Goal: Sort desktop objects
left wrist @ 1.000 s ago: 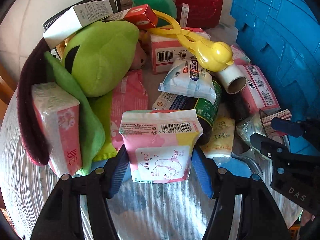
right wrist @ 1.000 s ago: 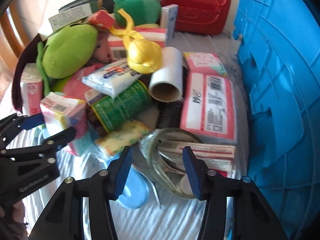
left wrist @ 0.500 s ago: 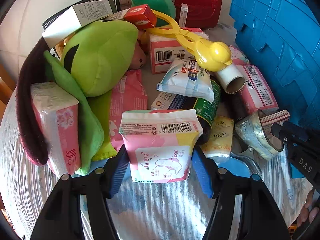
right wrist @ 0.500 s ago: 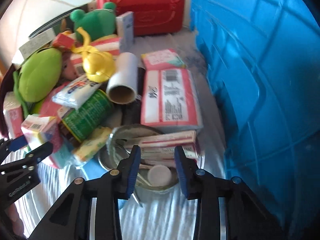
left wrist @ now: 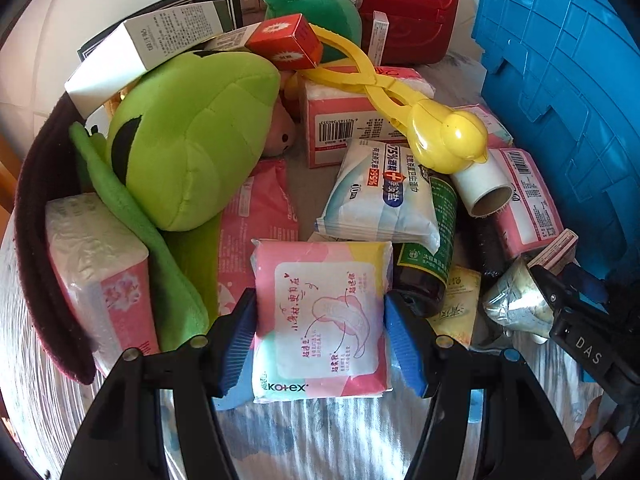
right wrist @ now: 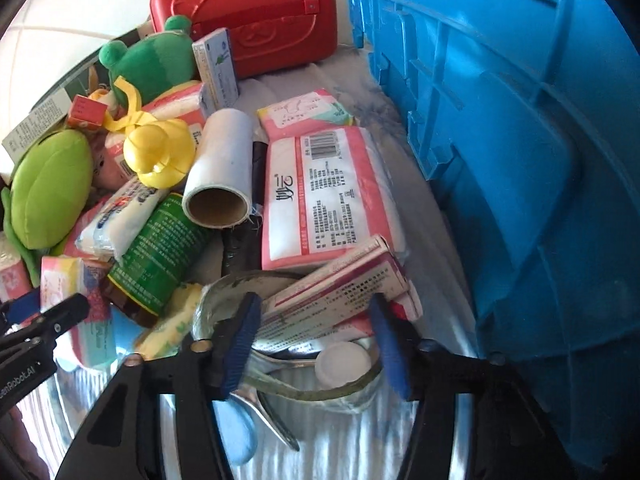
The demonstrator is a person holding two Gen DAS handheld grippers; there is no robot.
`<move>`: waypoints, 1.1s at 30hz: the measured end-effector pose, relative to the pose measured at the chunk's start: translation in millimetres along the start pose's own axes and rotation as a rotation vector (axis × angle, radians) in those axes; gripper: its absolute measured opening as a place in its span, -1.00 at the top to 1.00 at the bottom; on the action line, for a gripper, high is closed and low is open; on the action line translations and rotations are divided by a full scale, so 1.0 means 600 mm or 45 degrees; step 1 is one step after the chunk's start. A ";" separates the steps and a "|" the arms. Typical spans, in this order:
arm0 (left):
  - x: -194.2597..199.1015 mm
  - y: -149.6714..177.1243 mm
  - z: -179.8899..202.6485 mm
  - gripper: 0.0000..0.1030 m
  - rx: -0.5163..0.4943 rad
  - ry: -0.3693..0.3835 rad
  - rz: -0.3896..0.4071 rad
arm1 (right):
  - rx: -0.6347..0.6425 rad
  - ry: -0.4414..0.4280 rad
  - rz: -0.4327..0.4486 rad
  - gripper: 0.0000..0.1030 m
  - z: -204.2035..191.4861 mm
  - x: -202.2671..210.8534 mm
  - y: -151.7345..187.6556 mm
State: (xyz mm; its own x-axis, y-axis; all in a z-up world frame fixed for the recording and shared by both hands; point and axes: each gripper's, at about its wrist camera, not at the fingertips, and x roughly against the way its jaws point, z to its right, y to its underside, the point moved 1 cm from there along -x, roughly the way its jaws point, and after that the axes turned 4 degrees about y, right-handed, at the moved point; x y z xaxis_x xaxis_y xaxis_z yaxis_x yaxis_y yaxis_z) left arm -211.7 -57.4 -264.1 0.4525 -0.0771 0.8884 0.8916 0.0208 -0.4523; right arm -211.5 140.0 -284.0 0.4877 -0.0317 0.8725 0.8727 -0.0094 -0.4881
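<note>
My left gripper (left wrist: 320, 340) is shut on a pink Kotex pad pack (left wrist: 322, 312), held at the near edge of a heap of objects. My right gripper (right wrist: 314, 340) is shut on the rim of a clear tape roll (right wrist: 296, 364) that has a pink medicine box (right wrist: 340, 296) resting in it; the roll is tilted up and also shows in the left wrist view (left wrist: 516, 300). The heap holds a green plush (left wrist: 192, 140), a yellow duck tongs (left wrist: 448, 136), a green-labelled bottle (right wrist: 160, 256) and a white paper roll (right wrist: 220, 176).
A blue plastic crate (right wrist: 520, 160) stands along the right side. A red case (right wrist: 256, 16) stands at the back. A tissue pack (left wrist: 100, 272) and a dark band (left wrist: 36, 200) lie at the left. Scissors with blue handles (right wrist: 240, 432) lie under the tape roll.
The right gripper moved toward the crate, closed on the tape roll and tilted it up. The left gripper kept its hold and tipped the pad pack so its front faces the camera.
</note>
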 end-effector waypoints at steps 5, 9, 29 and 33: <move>-0.006 -0.007 -0.004 -0.21 0.001 0.012 -0.006 | -0.019 0.003 0.001 -0.20 0.000 -0.011 -0.014; -0.006 -0.007 -0.008 -0.20 -0.006 0.020 -0.008 | -0.053 -0.020 -0.017 -0.12 -0.001 -0.020 -0.022; 0.001 0.011 -0.017 -0.20 -0.041 0.051 -0.033 | 0.191 -0.096 0.046 -0.23 -0.058 0.043 0.014; 0.009 0.020 -0.023 -0.20 -0.024 0.066 -0.040 | 0.226 -0.242 -0.031 0.35 -0.069 0.021 0.015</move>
State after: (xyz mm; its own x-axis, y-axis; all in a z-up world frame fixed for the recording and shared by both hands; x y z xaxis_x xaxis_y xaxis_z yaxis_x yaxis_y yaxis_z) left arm -198.5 -71.6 -265.7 0.4224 -0.1286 0.8973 0.9047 -0.0014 -0.4261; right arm -198.7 98.1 -278.5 0.4478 0.1549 0.8806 0.8665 0.1679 -0.4701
